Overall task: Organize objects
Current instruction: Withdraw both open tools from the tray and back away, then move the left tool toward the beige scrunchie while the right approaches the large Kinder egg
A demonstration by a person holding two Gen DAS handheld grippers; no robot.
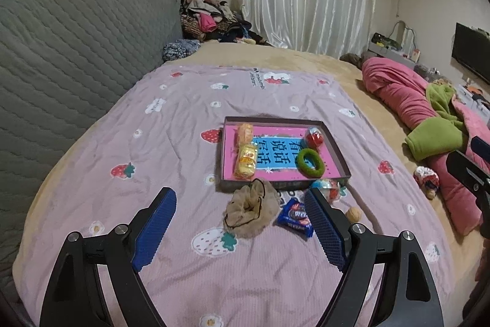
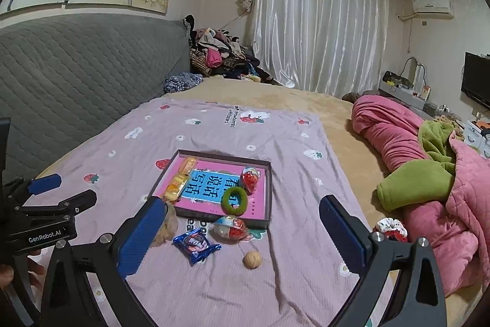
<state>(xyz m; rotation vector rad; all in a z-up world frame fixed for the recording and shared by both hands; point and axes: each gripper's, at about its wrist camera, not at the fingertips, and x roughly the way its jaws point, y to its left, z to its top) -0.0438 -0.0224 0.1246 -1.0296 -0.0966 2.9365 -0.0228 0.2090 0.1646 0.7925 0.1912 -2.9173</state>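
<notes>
Left wrist view: your left gripper (image 1: pixel 240 206) hangs spread wide and empty above the strawberry blanket (image 1: pixel 171 118), and your right gripper (image 2: pixel 242 212) is spread and empty too. Take the tray (image 1: pixel 338 149) as the landmark: inside it lie two yellow snack packs (image 1: pixel 245 163), a green ring (image 1: pixel 310 163) and a red egg (image 1: pixel 315 137); just before it sit the beige scrunchie (image 1: pixel 251 210), blue cookie packet (image 1: pixel 294 216), another egg (image 2: pixel 229 227) and a walnut (image 2: pixel 252 259).
</notes>
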